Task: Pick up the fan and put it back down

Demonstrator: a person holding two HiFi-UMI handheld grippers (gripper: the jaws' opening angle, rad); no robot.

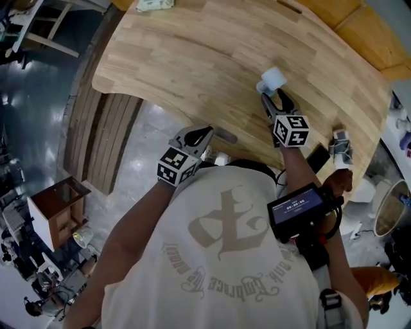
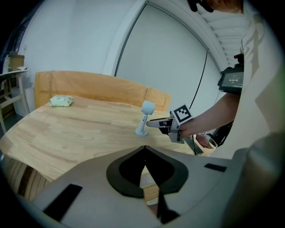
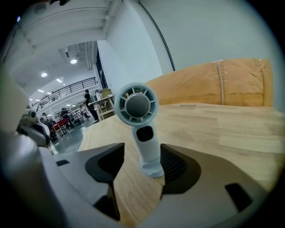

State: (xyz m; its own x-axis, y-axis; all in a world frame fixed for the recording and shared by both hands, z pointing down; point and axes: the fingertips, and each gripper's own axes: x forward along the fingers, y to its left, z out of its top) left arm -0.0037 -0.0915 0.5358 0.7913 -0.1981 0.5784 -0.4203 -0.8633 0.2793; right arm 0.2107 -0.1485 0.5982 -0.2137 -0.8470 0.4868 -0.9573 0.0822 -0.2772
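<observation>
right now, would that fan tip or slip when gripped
Probably top-heavy: the fan carries a wide round head over a slim stem and small foot, so a sideways nudge may tip it. Its smooth plastic looks stiff and light, possibly slippery.

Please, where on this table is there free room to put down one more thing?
Free: the wide bare table between the packet and the fan. Crowded: around the fan, where the right gripper has its open jaws astride it.

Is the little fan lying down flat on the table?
No, the fan stands upright on its round base on the wooden table, with its head on top.
</observation>
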